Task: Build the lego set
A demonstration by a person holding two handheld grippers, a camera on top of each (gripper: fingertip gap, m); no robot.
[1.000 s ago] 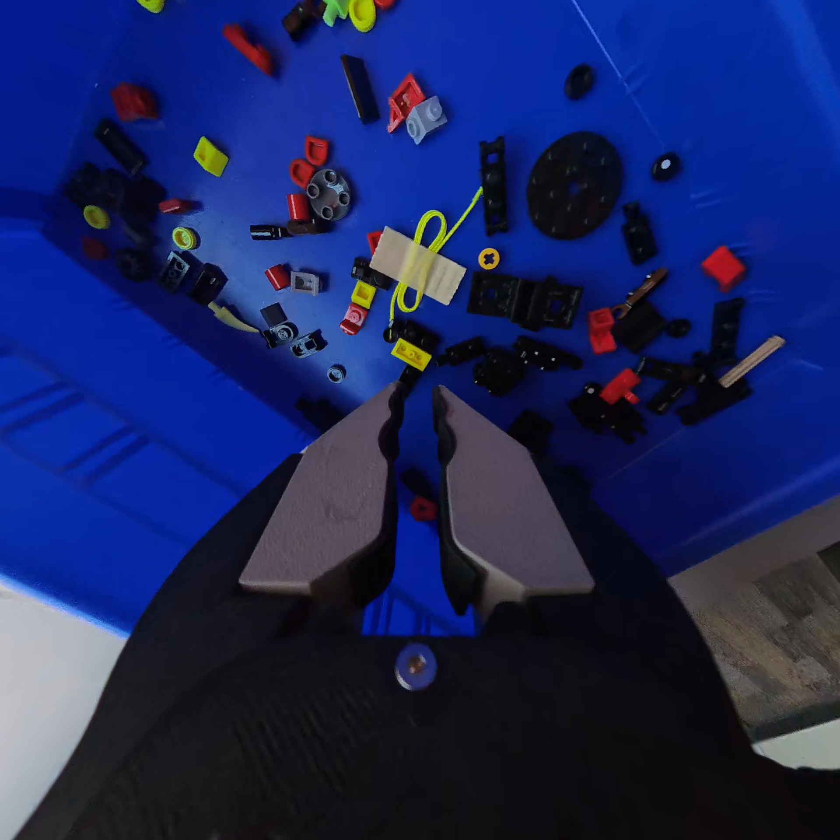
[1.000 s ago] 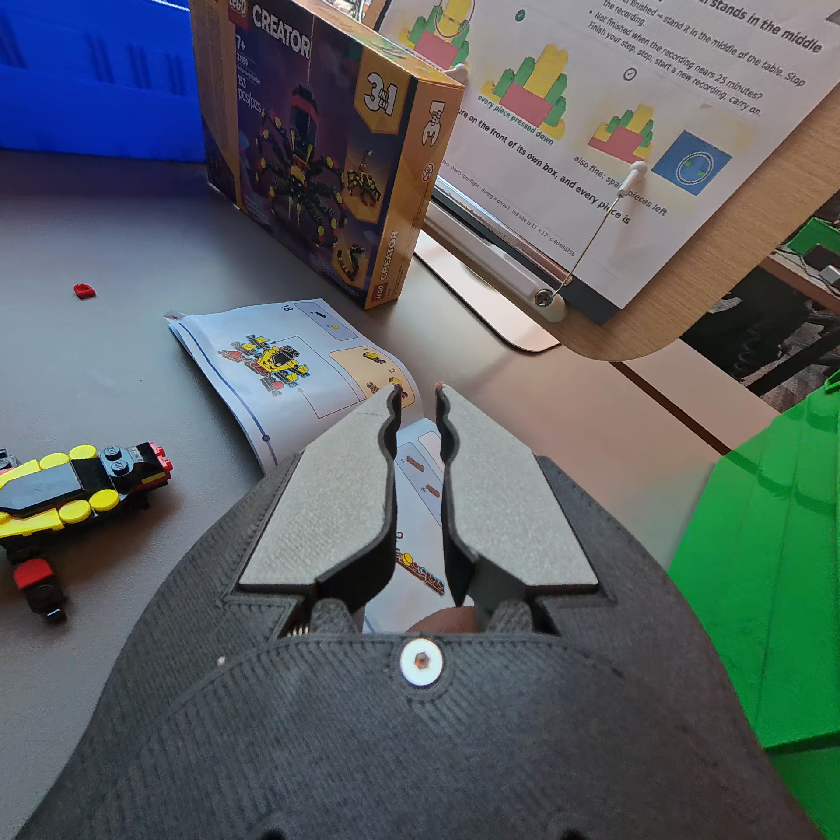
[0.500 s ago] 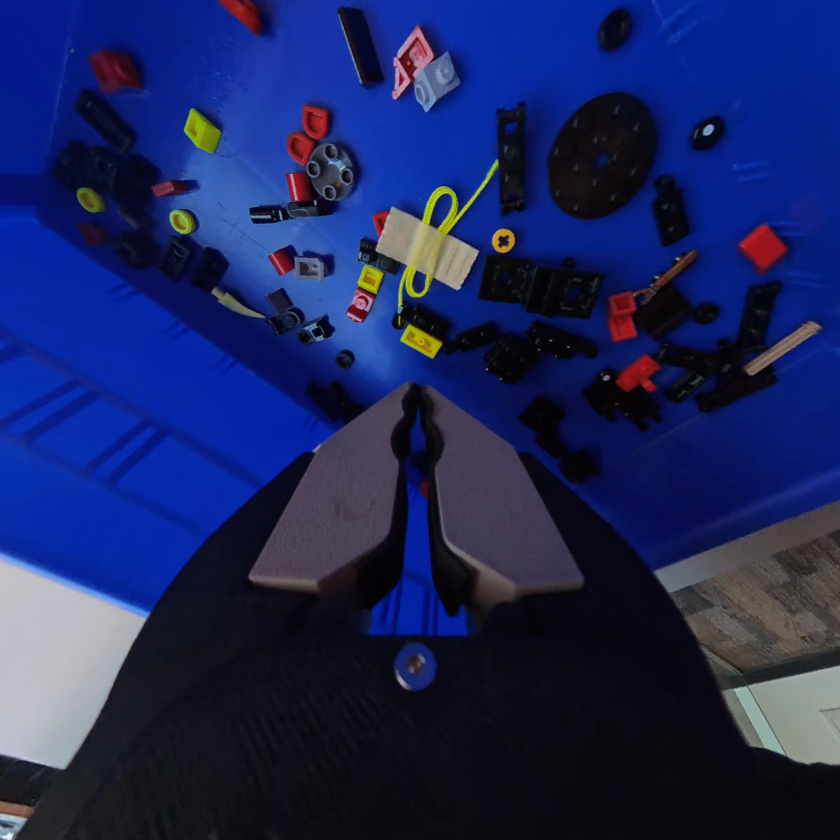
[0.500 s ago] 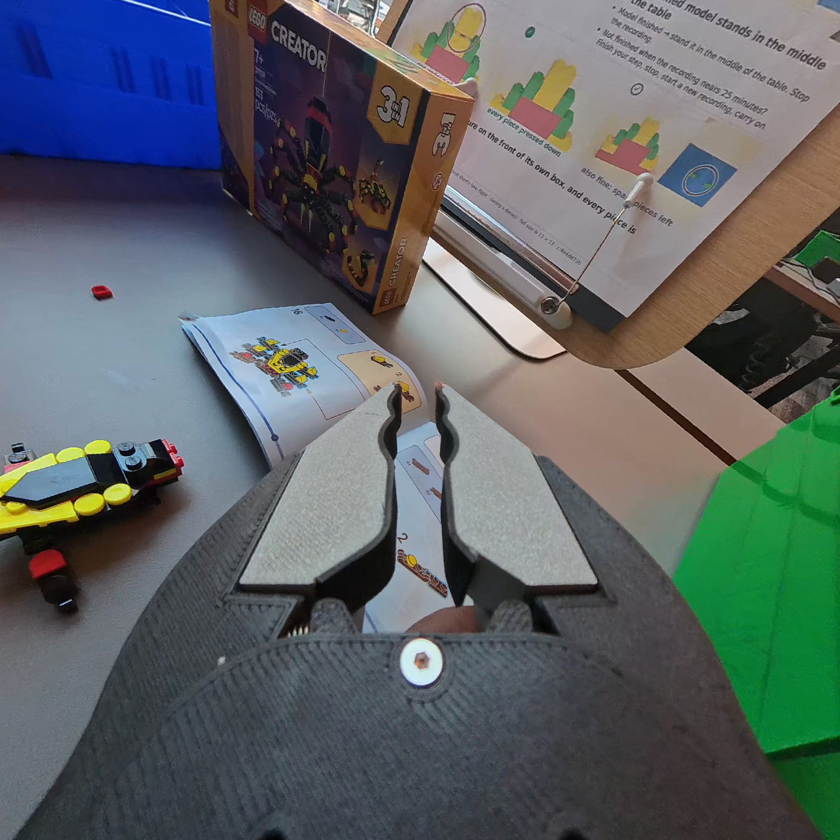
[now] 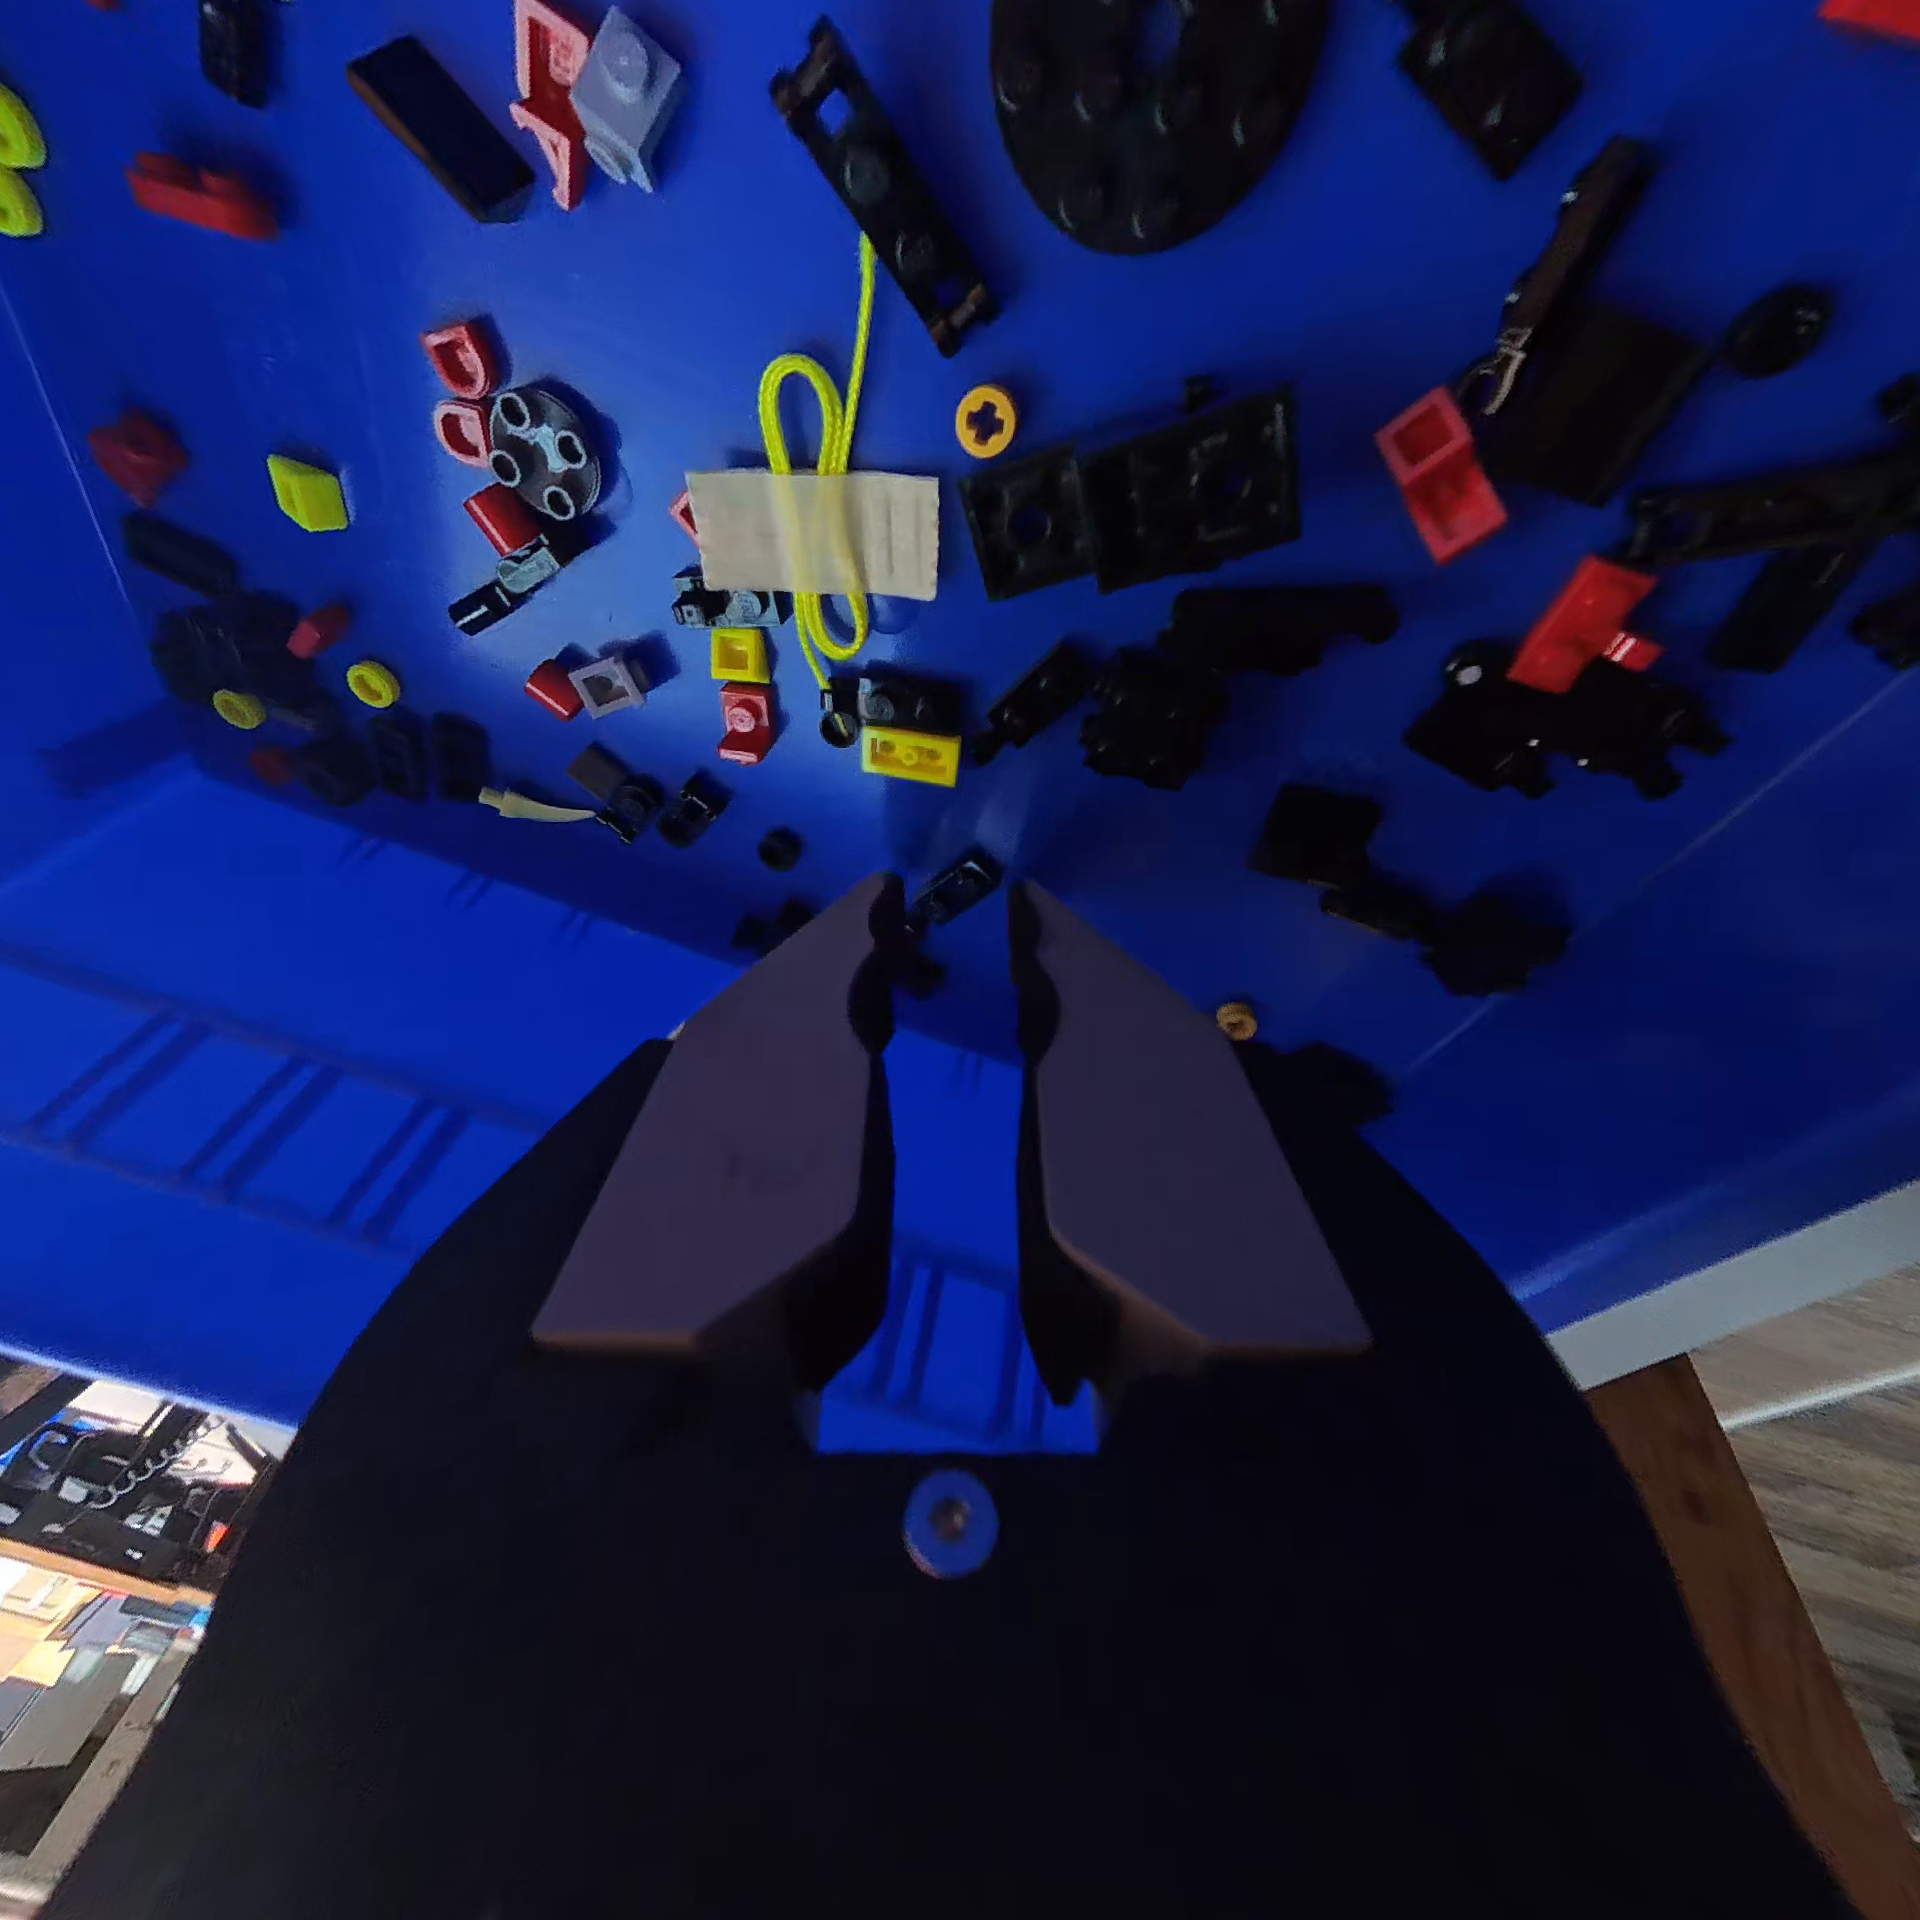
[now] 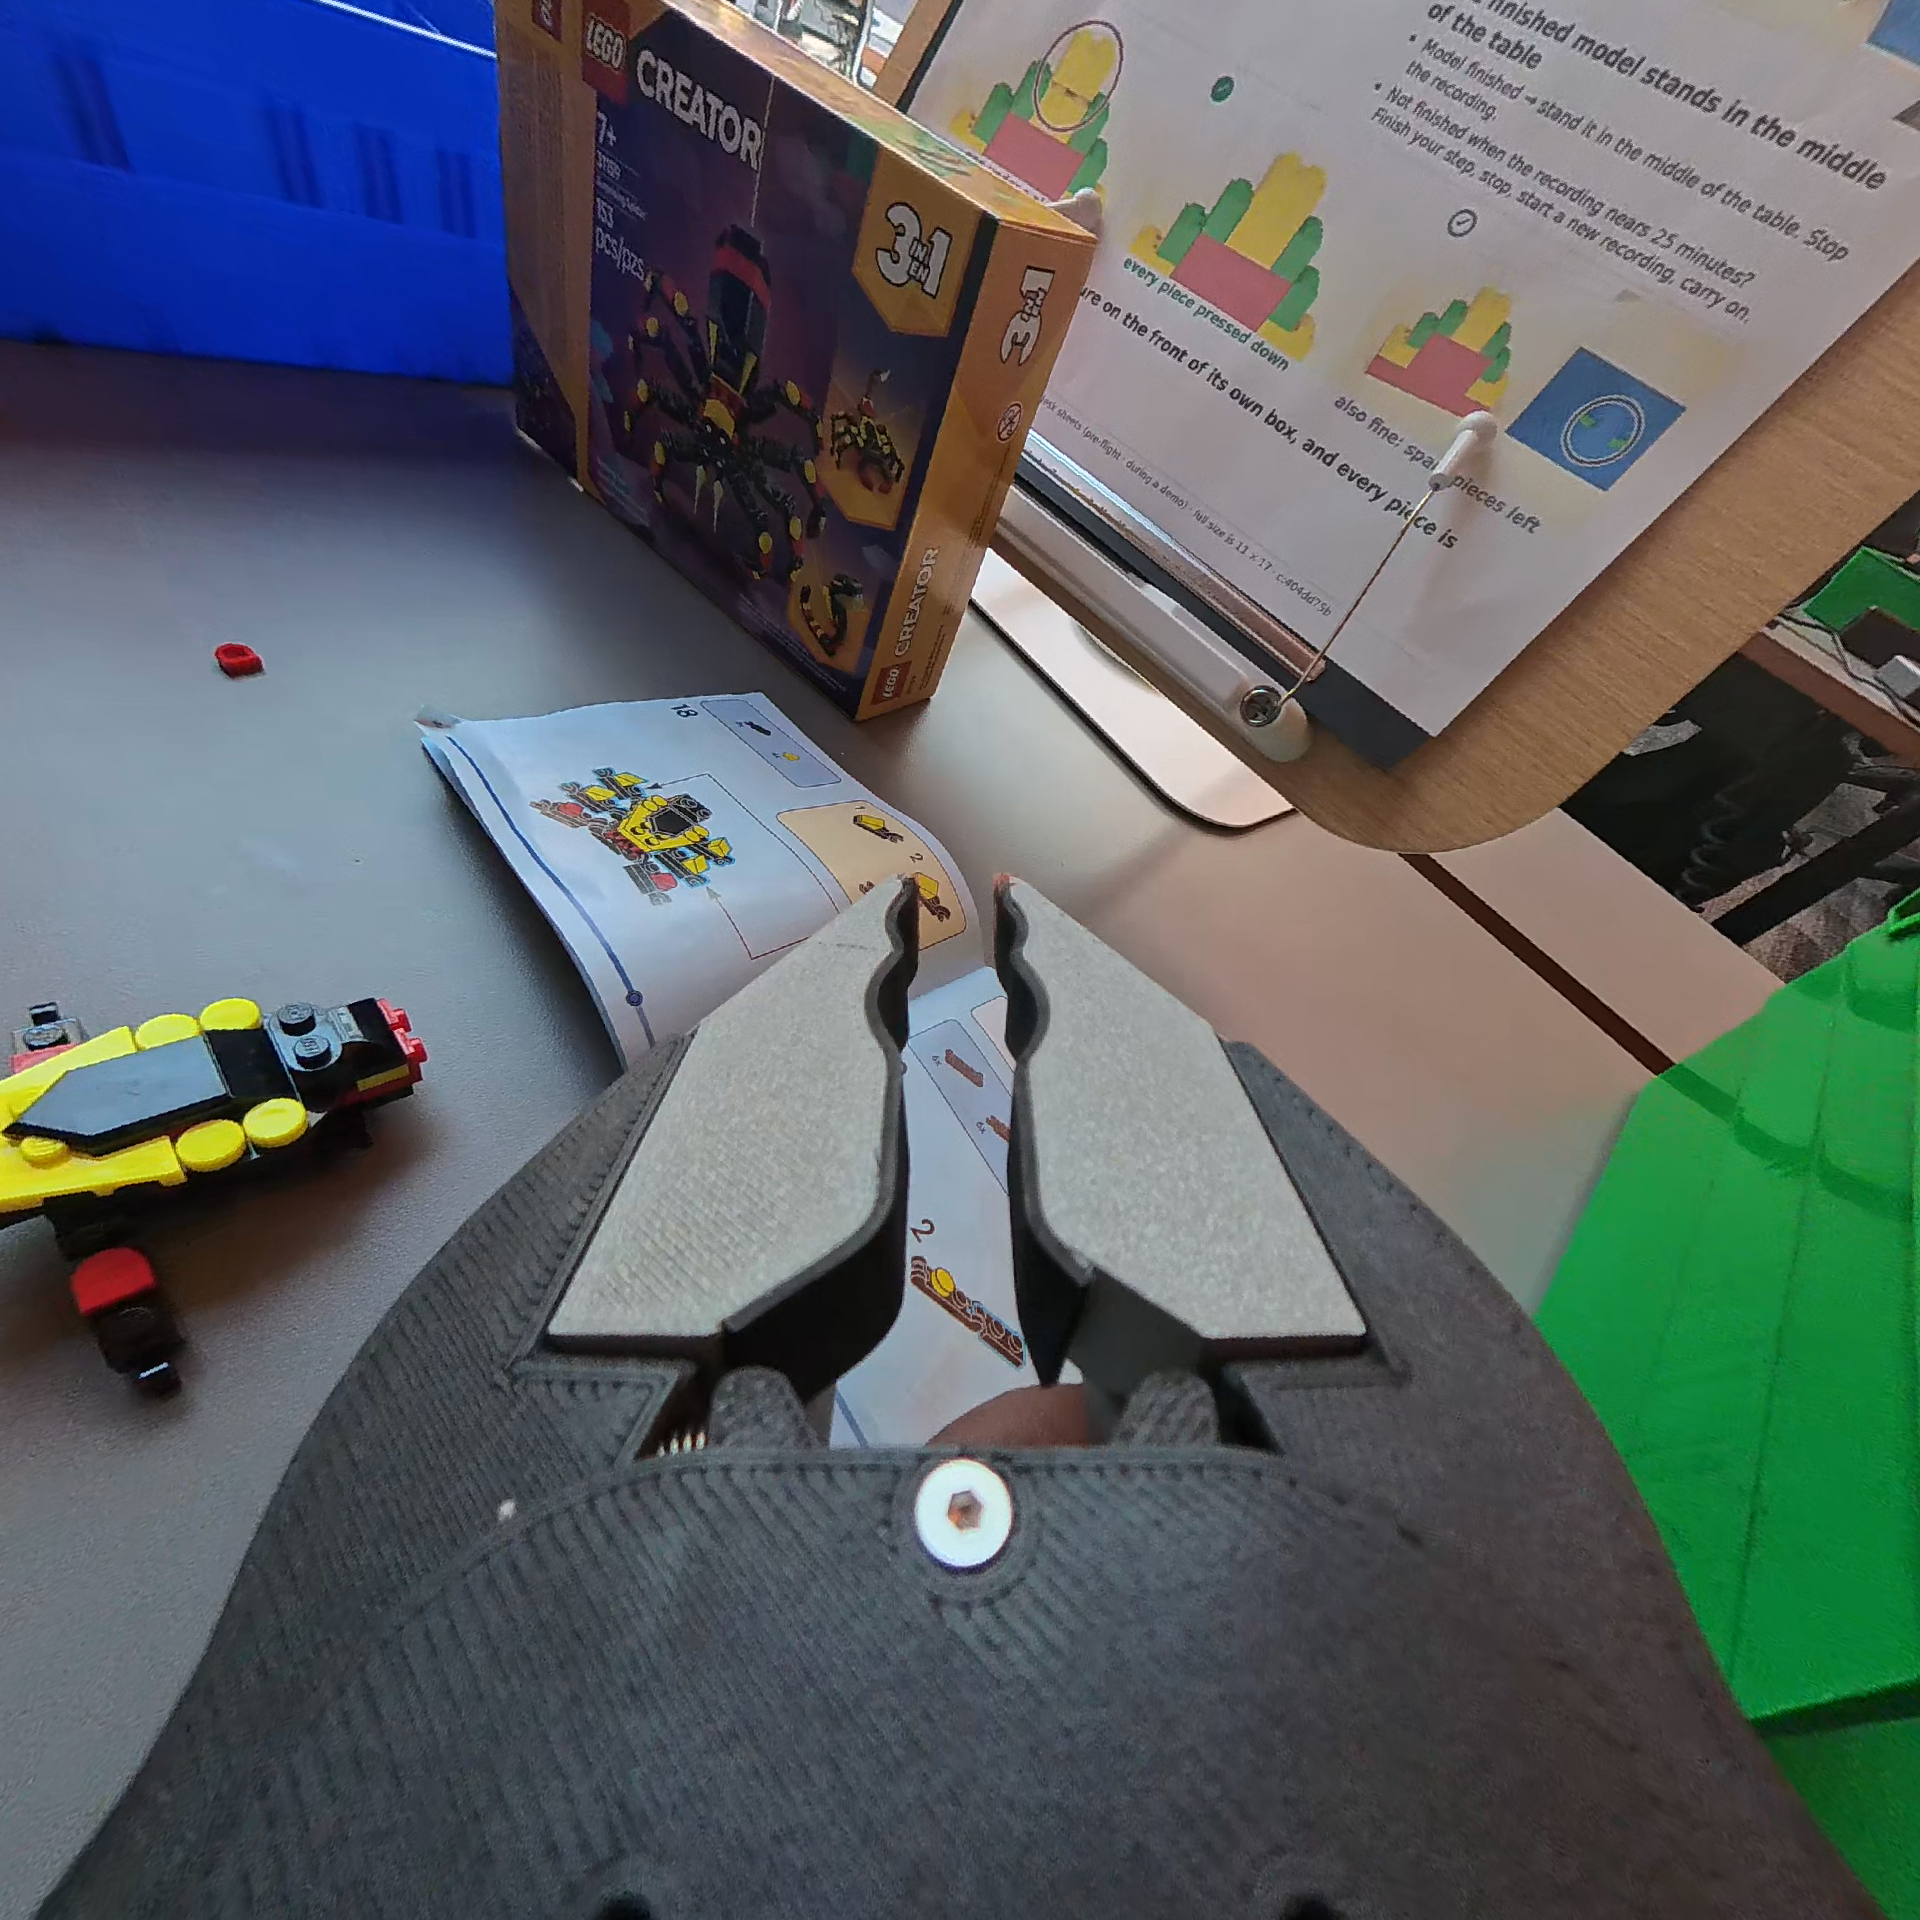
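Black small piece between parted left gripper tips, right gripper parted, empty.

In the left wrist view the big black round plate is cut by the top edge. A small black piece is half hidden behind the left gripper; its shape I cannot tell. The dark pieces on the right melt together. In the right wrist view the yellow and black model is cut by the left edge, and the right gripper covers the lower part of the instruction booklet.
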